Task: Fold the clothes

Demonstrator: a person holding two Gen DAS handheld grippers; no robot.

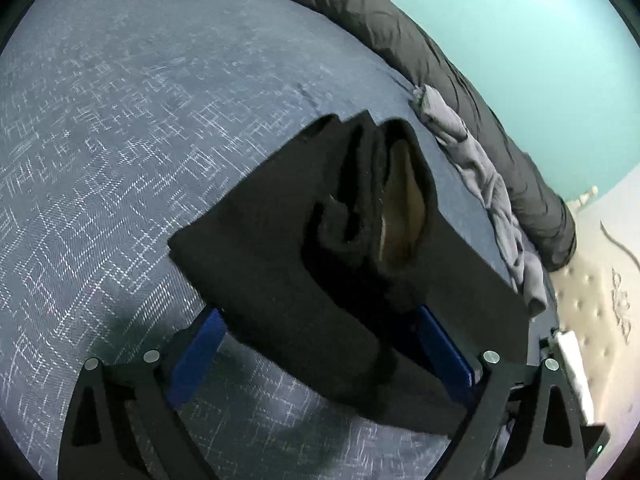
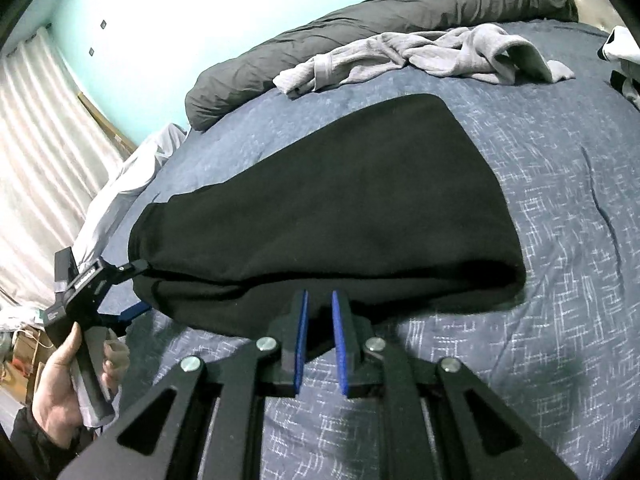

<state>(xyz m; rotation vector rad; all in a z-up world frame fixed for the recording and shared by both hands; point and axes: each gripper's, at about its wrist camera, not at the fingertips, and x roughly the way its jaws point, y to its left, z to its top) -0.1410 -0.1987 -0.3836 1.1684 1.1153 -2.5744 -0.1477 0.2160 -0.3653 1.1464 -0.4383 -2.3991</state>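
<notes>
A black garment [image 2: 340, 200] lies folded on the blue patterned bedcover [image 2: 540, 240], its open end [image 1: 400, 200] showing in the left wrist view. My left gripper [image 1: 320, 312] stands open and wide, one blue pad on each side of the garment's near end, and neither pad presses the cloth. In the right wrist view that same left gripper [image 2: 138, 288] sits at the garment's left end, held by a person's hand [image 2: 60, 380]. My right gripper [image 2: 320, 300] has its blue pads nearly together on the garment's near folded edge.
A crumpled grey garment [image 2: 420, 56] lies at the far side of the bed, also seen as the grey garment [image 1: 480, 184]. Behind it runs a rolled dark duvet [image 2: 360, 20]. A pale curtain [image 2: 40, 140] hangs left. A tufted white headboard [image 1: 592, 288] stands right.
</notes>
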